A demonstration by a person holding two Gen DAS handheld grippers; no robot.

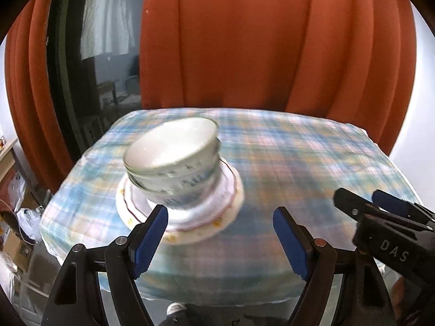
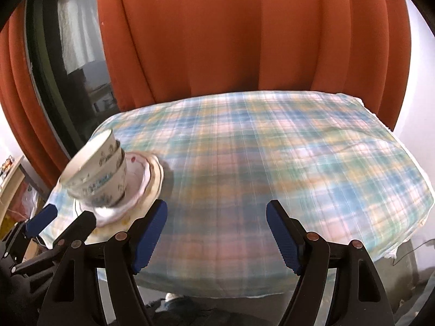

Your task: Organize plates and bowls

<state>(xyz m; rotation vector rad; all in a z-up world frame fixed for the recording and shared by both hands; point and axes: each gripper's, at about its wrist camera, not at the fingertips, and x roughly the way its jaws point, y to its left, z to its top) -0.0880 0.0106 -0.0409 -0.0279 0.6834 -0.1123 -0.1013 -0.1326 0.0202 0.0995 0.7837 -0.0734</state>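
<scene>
Rust-orange pleated curtains (image 1: 244,40) hang behind a table draped in a pastel plaid cloth of blue, pink and yellow (image 2: 272,149), with a dark window pane (image 1: 89,54) showing to the curtains' left. Everything else is placed here relative to the nested stack of white ceramic bowls with blue floral print (image 1: 174,160), which sits on a pile of white scalloped plates with thin red and gold rim lines (image 1: 228,203) near the cloth's left edge. The pictures are smeared, so the exact count of bowls and plates cannot be told.

The left gripper (image 1: 220,240) hangs just in front of the stack, slightly to its right, its blue-padded jaws spread wide with nothing between them. The right gripper (image 2: 216,235) is farther to the right of the stack, over bare cloth, also spread wide and empty. The task looks essentially finished: no dishes lie loose anywhere on the cloth.

The likely trouble is the stack itself. In the right wrist view the bowls appear to lean away from the plates, though the fisheye may exaggerate this. A brush from the left gripper's near finger (image 1: 152,233), which overlaps the plate rim in its own view, could tip the bowls or nudge the pile toward the table's left edge.
</scene>
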